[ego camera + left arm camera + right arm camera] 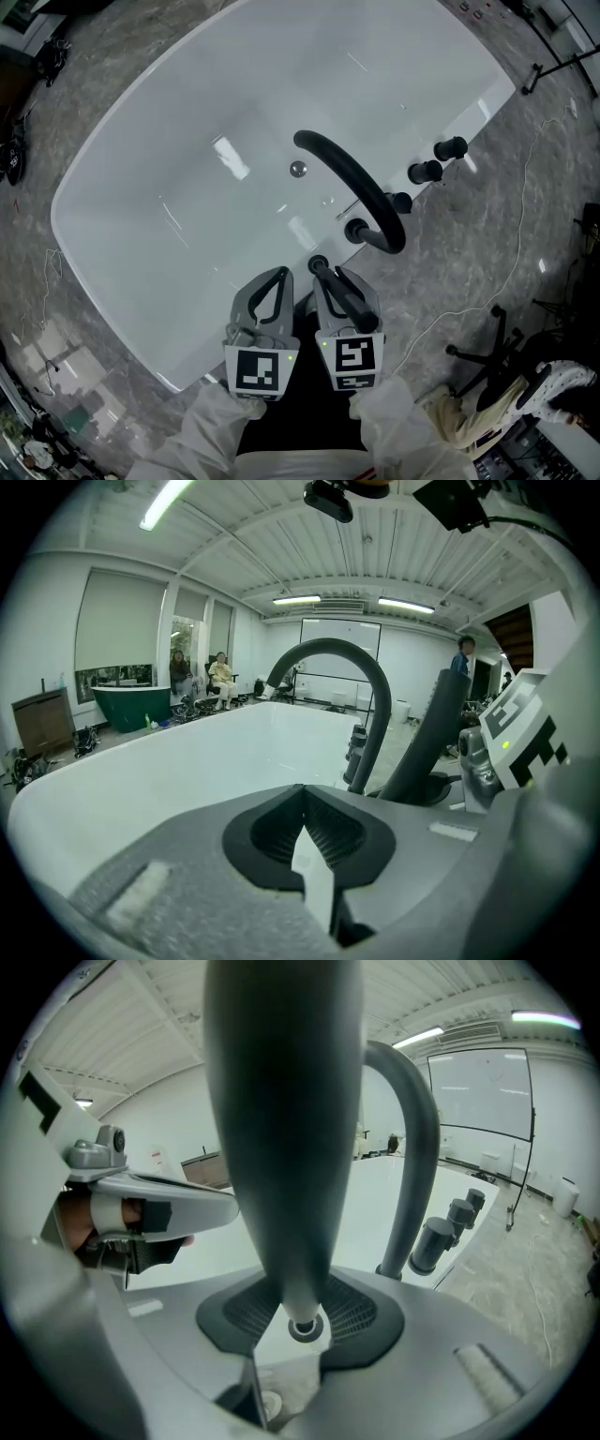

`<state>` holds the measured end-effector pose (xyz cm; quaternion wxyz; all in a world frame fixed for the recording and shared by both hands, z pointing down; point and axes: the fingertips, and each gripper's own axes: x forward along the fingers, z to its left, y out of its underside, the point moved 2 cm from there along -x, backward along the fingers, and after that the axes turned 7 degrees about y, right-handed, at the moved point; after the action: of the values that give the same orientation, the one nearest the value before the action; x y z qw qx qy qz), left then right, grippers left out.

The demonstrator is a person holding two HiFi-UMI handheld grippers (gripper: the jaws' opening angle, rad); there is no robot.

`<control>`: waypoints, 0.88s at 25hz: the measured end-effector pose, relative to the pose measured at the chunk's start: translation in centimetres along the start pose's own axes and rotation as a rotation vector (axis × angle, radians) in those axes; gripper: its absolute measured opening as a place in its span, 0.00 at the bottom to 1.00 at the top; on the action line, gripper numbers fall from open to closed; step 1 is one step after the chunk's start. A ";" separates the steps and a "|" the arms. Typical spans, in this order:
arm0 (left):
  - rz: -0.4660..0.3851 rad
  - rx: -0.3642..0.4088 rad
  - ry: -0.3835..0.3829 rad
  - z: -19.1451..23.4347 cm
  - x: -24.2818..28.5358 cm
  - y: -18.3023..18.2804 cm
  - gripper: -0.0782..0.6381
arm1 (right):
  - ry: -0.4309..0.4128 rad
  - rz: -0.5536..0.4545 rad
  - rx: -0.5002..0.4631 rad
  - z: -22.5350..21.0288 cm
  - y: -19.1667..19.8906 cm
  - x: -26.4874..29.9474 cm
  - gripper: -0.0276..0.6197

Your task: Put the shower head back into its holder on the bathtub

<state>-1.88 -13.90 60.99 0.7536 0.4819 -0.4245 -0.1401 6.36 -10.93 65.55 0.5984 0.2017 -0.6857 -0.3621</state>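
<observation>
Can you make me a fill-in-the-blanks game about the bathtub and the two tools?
1. The bathtub is ___ in colour.
2. The right tool is shut on the shower head, and the left tool holds ___.
3. The curved spout on the rim is much ___ in colour than the tub.

Missing words: white; nothing; darker

White bathtub [187, 206], black shower head [281, 1129], grey marble-veined floor [469, 253].
</observation>
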 end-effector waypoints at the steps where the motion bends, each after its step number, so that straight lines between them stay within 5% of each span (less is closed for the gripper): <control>1: -0.002 0.002 -0.001 0.1 0.0 0.1 0.10 | -0.001 0.003 -0.002 0.1 0.1 0.1 0.26; 22: 0.037 -0.022 0.003 0.8 1.0 3.3 0.10 | 0.028 0.038 0.010 0.6 2.3 2.1 0.26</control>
<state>-2.56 -13.43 64.41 0.7620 0.4659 -0.4306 -0.1299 5.72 -10.70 68.64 0.6139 0.1966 -0.6825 -0.3444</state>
